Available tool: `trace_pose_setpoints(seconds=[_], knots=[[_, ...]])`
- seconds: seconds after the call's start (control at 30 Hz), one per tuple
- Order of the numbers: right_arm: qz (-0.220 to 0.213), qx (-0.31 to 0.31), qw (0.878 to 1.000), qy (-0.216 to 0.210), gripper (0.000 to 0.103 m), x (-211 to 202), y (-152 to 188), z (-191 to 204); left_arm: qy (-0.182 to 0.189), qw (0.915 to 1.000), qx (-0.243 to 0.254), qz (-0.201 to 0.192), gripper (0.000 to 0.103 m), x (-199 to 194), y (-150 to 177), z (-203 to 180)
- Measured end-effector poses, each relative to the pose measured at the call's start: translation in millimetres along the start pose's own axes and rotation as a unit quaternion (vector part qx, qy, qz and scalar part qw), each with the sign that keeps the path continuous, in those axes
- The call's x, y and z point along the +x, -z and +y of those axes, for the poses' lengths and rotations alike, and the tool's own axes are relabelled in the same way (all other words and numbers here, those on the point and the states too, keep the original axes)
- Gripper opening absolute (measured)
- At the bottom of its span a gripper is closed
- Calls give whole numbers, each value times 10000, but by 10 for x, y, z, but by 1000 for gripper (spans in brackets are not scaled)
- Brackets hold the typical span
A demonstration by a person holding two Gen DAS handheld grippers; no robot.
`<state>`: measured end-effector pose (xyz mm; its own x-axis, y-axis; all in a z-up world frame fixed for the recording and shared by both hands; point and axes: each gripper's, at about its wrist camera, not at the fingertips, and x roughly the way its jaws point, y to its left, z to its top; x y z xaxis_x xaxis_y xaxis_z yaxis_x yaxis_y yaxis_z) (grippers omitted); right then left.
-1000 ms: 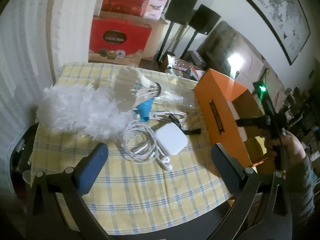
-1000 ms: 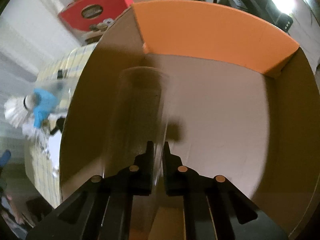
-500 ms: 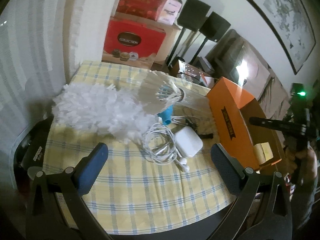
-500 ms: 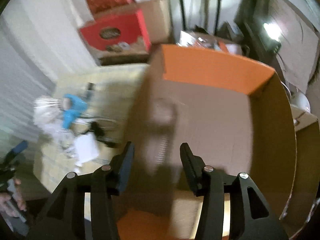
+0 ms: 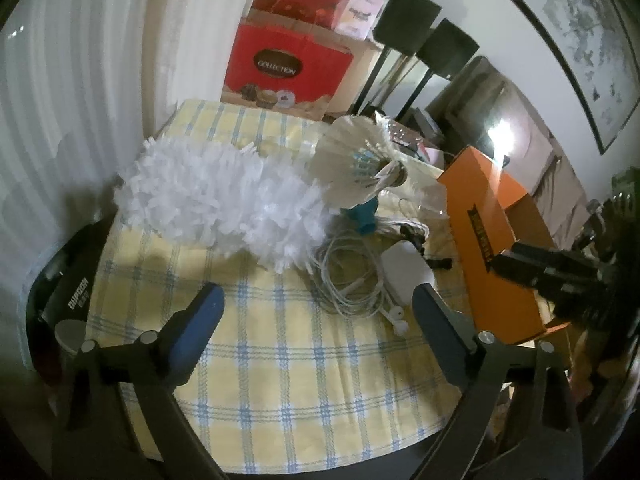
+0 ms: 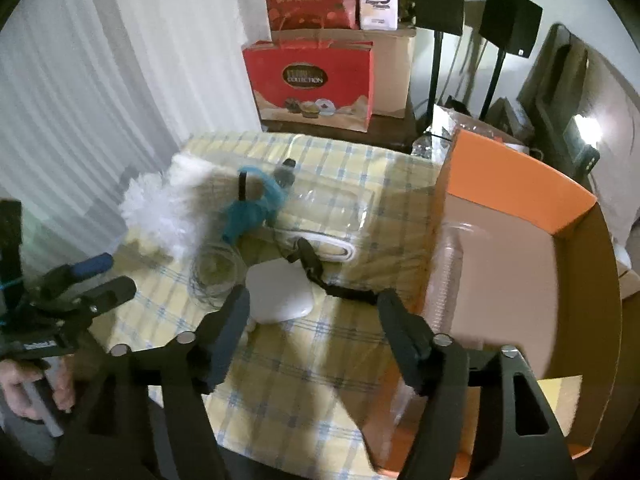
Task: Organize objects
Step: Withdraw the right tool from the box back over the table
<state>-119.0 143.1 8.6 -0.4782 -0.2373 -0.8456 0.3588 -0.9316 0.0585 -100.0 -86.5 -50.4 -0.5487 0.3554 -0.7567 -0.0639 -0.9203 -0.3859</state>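
Note:
On the yellow checked tablecloth [image 5: 280, 360] lie a white fluffy duster [image 5: 220, 200], a feather shuttlecock [image 5: 356, 168], a blue item [image 5: 366, 216], a coil of white earphone cable [image 5: 348, 276] and a white charger block [image 6: 280, 292]. An orange box [image 6: 520, 184] stands at the right with a clear plastic tube [image 6: 448, 272] lying inside. My left gripper [image 5: 318, 308] hovers before the cable, its jaws closing with nothing between them. My right gripper [image 6: 316, 308] hangs above the charger block, left of the box, its jaws opening and empty.
A black strap [image 6: 332, 280] and a clear plastic package [image 6: 332, 204] lie behind the charger. Red gift bags [image 6: 312, 80] and black speakers on stands [image 6: 508, 24] stand beyond the table. A black chair back [image 5: 68, 292] sits at the table's left edge.
The right gripper opened and let go of the clear tube inside the orange box, then rose and swung left out over the table. The left gripper drifted slightly lower toward the duster side.

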Motion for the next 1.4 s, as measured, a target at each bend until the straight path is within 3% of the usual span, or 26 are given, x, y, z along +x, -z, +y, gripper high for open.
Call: trace_pose_setpoints(seconds=[0.27, 0.43, 0.77, 0.9, 0.97, 1.03, 1.1, 1.4], knots=[[222, 59, 9996, -141, 69, 401, 117, 128, 60, 9996, -60, 258, 77, 288, 26, -11], [126, 68, 9999, 46, 69, 467, 108, 156, 102, 9989, -151, 431, 65, 492, 6, -40], [108, -123, 9998, 134, 69, 517, 174, 231, 70, 9981, -349, 510, 59, 749, 6, -28], [125, -215, 9995, 211, 69, 531, 189, 254, -2, 9980, -402, 482, 51, 777, -16, -30], [130, -226, 9994, 234, 69, 529, 189, 261, -98, 9982, -374, 452, 38, 779, -17, -29], [133, -237, 9993, 239, 69, 534, 189, 262, -119, 9982, -363, 453, 14, 778, -18, -25], [142, -241, 9993, 252, 69, 547, 187, 260, -51, 9980, -395, 496, 6, 779, -10, -9], [197, -204, 9994, 207, 69, 570, 187, 247, 180, 9992, -326, 148, 4, 423, 19, -1]])
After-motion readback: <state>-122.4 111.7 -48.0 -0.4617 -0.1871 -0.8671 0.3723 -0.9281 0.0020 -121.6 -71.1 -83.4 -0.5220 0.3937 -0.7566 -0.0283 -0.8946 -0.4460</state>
